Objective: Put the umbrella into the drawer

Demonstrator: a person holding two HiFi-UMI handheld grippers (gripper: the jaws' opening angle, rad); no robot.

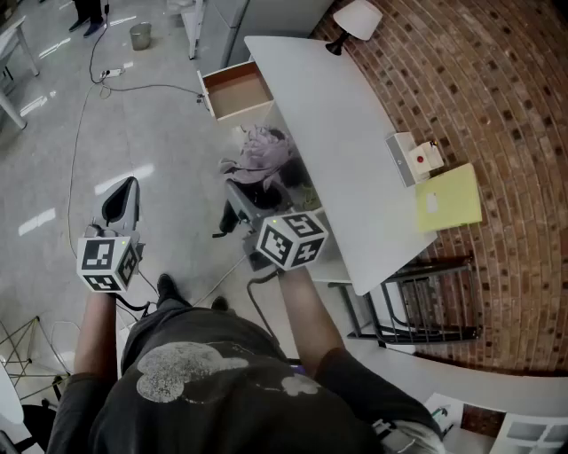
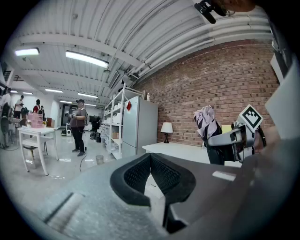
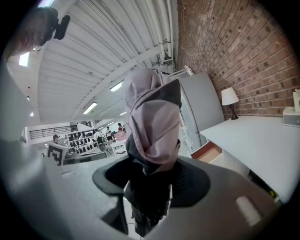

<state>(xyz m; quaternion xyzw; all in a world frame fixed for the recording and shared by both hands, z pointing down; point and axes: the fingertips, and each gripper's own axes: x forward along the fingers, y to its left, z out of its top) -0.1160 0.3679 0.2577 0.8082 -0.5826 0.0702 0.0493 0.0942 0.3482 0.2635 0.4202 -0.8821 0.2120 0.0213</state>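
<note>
A folded pink-and-grey umbrella [image 1: 260, 152] stands up out of my right gripper [image 1: 241, 206], beside the white table's near edge. In the right gripper view the jaws [image 3: 151, 178] are shut on the umbrella's [image 3: 153, 119] dark lower part, and its fabric fills the middle of the view. The wooden drawer [image 1: 238, 89] hangs open at the table's far left end, apart from the umbrella; it is also in the right gripper view [image 3: 208, 152]. My left gripper [image 1: 122, 191] hovers over the floor to the left, its tips [image 2: 151, 161] together with nothing between them. The umbrella [image 2: 206, 123] shows at its right.
On the white table [image 1: 328, 124] stand a lamp [image 1: 355, 22], a white box with a red button [image 1: 414, 158] and a yellow folder [image 1: 448, 197]. A cable [image 1: 89, 97] runs across the floor. A dark metal frame [image 1: 417, 301] sits under the table's near end. A person [image 2: 78, 125] stands far off.
</note>
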